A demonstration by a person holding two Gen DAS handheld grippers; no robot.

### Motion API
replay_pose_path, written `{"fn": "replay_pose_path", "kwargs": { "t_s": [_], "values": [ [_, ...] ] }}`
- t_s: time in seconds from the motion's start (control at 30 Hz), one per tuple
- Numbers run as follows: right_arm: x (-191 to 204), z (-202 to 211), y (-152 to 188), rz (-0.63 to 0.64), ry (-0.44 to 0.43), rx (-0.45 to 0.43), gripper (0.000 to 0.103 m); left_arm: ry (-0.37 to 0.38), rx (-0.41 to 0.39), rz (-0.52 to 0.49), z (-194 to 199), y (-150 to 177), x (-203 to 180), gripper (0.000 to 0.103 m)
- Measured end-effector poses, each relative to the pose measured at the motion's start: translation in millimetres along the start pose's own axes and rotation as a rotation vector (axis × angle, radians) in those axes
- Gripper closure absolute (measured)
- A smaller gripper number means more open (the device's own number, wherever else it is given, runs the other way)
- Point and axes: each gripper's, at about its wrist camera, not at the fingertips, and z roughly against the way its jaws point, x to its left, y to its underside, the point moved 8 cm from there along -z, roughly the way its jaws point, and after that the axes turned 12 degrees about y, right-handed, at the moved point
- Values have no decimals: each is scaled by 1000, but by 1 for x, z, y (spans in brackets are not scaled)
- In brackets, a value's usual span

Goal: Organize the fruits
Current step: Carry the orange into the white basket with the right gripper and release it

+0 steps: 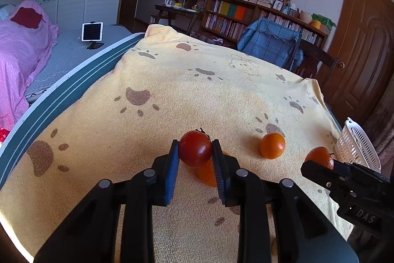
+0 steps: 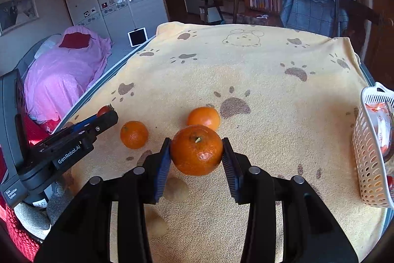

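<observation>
Both grippers grip across the middle: left gripper (image 1: pixel 195 152) pinches a soft, bruisable tomato (image 1: pixel 194 148), right gripper (image 2: pixel 196 152) a light, firm-skinned tangerine (image 2: pixel 196 150), basket (image 2: pixel 369 154) at three o'clock.

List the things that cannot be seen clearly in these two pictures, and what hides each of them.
- Basket contents: right wrist view, only red shapes show through the wall; the picture edge cuts the rest.
- Orange under the tomato: left wrist view, mostly behind the left tool.
- Tomato in the right wrist view: only a sliver shows above the left tool.
- Book titles on the shelf: too small.
- The person: out of frame in both views.
</observation>
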Motion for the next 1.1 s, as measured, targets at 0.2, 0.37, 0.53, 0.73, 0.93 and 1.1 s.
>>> {"fn": "replay_pose_path", "kwargs": {
  "t_s": [0.2,0.37,0.53,0.73,0.93,1.1],
  "values": [
    [-24,13,-3,-62,34,-32,61,32,-6,-56,1,1,-16,76],
    [-50,28,-4,-120,70,-55,61,35,-1,-67,0,2,-19,76],
    [-84,46,-5,-186,117,-89,61,34,-2,-70,0,2,-19,76],
    [-138,65,0,-270,215,-112,61,28,-6,-78,0,3,-19,76],
    [-200,81,11,-367,331,-117,61,15,-13,-81,2,3,-18,76],
    [-240,90,19,-442,393,-126,61,2,-17,-82,3,3,-16,76]
  ]
}}
